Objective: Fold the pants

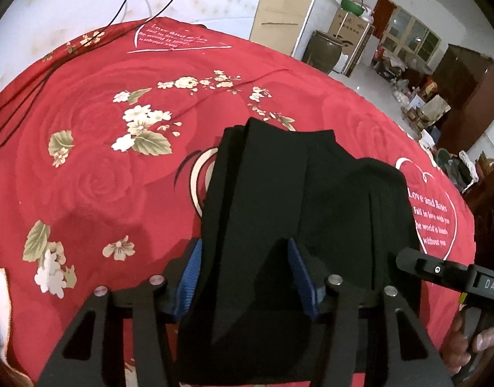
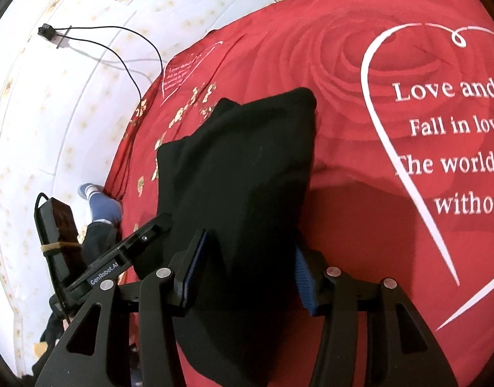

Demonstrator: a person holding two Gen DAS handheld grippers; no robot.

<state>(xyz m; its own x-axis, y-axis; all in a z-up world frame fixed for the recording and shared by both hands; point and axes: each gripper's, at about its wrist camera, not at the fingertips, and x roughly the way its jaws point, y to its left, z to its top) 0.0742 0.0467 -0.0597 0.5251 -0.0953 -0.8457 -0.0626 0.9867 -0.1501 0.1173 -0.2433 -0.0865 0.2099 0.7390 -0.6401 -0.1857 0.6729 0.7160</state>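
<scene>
Black pants [image 1: 279, 193], folded into a thick bundle, lie on a red rose-print bedsheet [image 1: 102, 177]. Their near end fills the gap of my left gripper [image 1: 243, 245], whose blue pads [image 1: 190, 274] touch the cloth on both sides. In the right wrist view the same pants [image 2: 240, 167] run away from me, and my right gripper [image 2: 250, 242] is shut on the near end. One finger of the left gripper [image 2: 140, 242] shows at the bundle's left edge. One finger of the right gripper [image 1: 418, 262] shows at its right edge.
Black cables [image 1: 134, 6] trail over a white padded panel [image 2: 53, 113] beyond the sheet. A foot in a blue sock [image 2: 102, 206] and a black box with a cord [image 2: 56, 232] are at the bed's left edge. A brown jar [image 1: 322, 50] and a dark cabinet [image 1: 472, 90] stand across the room.
</scene>
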